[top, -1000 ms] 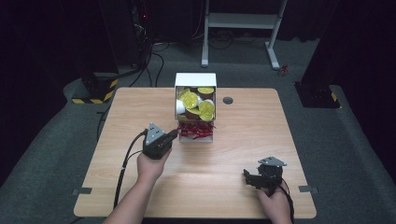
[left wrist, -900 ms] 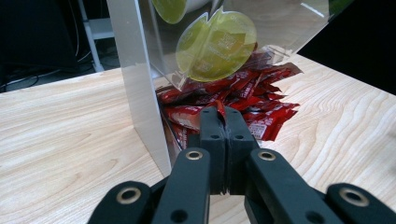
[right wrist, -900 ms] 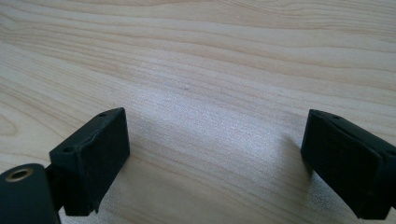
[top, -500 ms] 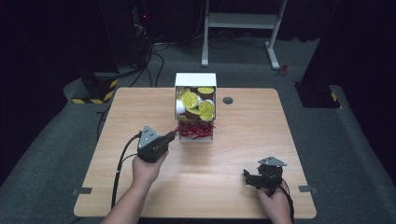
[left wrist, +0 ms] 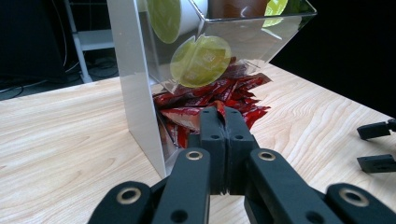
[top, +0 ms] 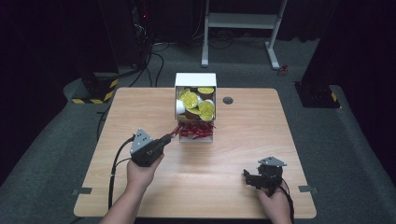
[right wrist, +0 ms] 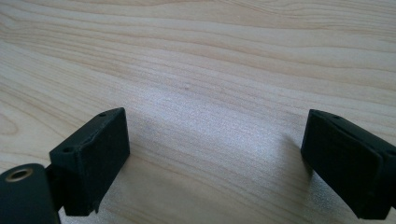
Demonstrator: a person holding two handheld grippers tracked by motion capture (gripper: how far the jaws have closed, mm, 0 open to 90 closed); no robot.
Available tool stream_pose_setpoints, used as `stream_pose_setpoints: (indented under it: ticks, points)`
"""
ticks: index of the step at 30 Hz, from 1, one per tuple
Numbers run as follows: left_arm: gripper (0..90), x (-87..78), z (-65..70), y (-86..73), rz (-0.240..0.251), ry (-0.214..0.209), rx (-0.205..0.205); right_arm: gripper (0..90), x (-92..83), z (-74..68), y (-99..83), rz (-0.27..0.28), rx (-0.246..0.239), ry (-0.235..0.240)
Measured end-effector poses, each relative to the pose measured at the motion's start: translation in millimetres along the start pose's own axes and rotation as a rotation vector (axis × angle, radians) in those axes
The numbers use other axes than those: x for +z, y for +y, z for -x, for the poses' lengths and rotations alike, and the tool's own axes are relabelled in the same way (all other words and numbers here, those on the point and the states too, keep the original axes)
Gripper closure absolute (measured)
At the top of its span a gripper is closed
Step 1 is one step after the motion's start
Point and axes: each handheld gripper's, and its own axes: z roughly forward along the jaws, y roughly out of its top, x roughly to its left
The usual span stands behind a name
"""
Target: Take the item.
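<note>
Two grippers at a pale wooden surface (top: 219, 154), one pinching a red foil sachet.
High view: left gripper (top: 166, 139) meets the red sachet pile (top: 196, 130) under the clear dispenser box (top: 195, 109).
Left gripper view: jaws pressed together on one red sachet (left wrist: 219, 110).
Right gripper view: right gripper (right wrist: 215, 154) gapes wide, holding nothing.

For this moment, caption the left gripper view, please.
Left gripper shut on a red sachet at the clear dispenser's lower opening.
</note>
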Motion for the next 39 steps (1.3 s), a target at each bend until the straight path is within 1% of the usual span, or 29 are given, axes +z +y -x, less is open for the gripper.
stream_pose_setpoints:
  ticks: [11,13,17,21,22,25,31,33,35,37,39]
  points:
    - [89.0,-14.9,-6.2,-5.7,0.007,0.002,-0.017,7.8,0.0,0.0,0.0,0.0,0.0,0.0]
    - [89.0,-17.5,-7.6,-6.0,0.015,-0.001,-0.03,7.8,0.0,0.0,0.0,0.0,0.0,0.0]
    - [89.0,-23.3,-9.2,-5.1,0.028,-0.002,-0.034,7.8,0.0,0.0,0.0,0.0,0.0,0.0]
    - [89.0,-27.7,-11.4,-3.9,0.034,0.006,-0.027,7.8,0.0,0.0,0.0,0.0,0.0,0.0]
    - [89.0,-28.3,-12.0,-3.9,0.036,0.008,-0.033,7.8,0.0,0.0,0.0,0.0,0.0,0.0]
    - [89.0,-30.1,-15.7,-4.2,0.031,0.02,-0.024,7.8,0.0,0.0,0.0,0.0,0.0,0.0]
    - [89.0,-32.2,-25.9,-8.9,0.021,0.044,-0.039,7.8,0.0,0.0,0.0,0.0,0.0,0.0]
    - [88.9,-32.1,-31.4,-11.0,0.009,0.045,-0.044,7.8,0.0,0.0,0.0,0.0,0.0,0.001]
    - [88.9,-31.4,-34.4,-12.3,0.003,0.05,-0.05,7.8,0.0,0.0,0.0,0.0,0.0,0.0]
    - [88.9,-30.6,-37.6,-13.4,-0.005,0.057,-0.046,7.8,0.0,0.0,0.0,0.0,0.0,0.0]
    - [88.9,-29.8,-41.1,-14.7,-0.012,0.065,-0.054,7.8,0.0,0.0,0.0,0.0,0.0,0.0]
